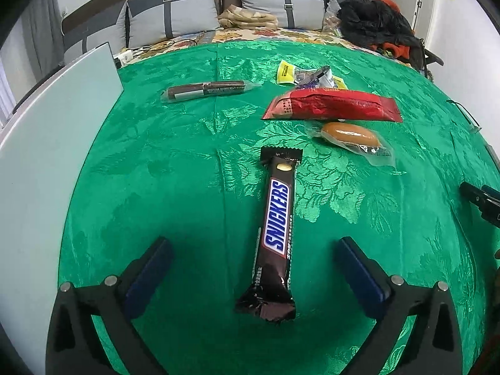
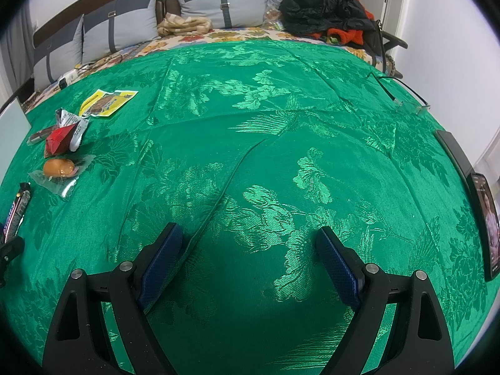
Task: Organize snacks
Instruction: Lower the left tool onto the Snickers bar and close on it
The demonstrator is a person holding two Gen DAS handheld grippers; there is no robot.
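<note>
A: Where does the glossy brown foil-wrapped Snickers bar (image 1: 276,234) lie?

B: Flat on the green brocade cloth (image 1: 187,172), between the released left hand-held gripper (image 1: 250,268), untouched by either pad. Its long axis runs straight away from that gripper.

A: And the right hand-held gripper (image 2: 250,256)?

B: Spread wide over bare cloth, empty, farther from the bar.

My left wrist camera looks steeply down, close over the Snickers bar (image 1: 276,237), facing the pillows beyond. My right one sits right of the bar (image 2: 14,215); both share it.
</note>
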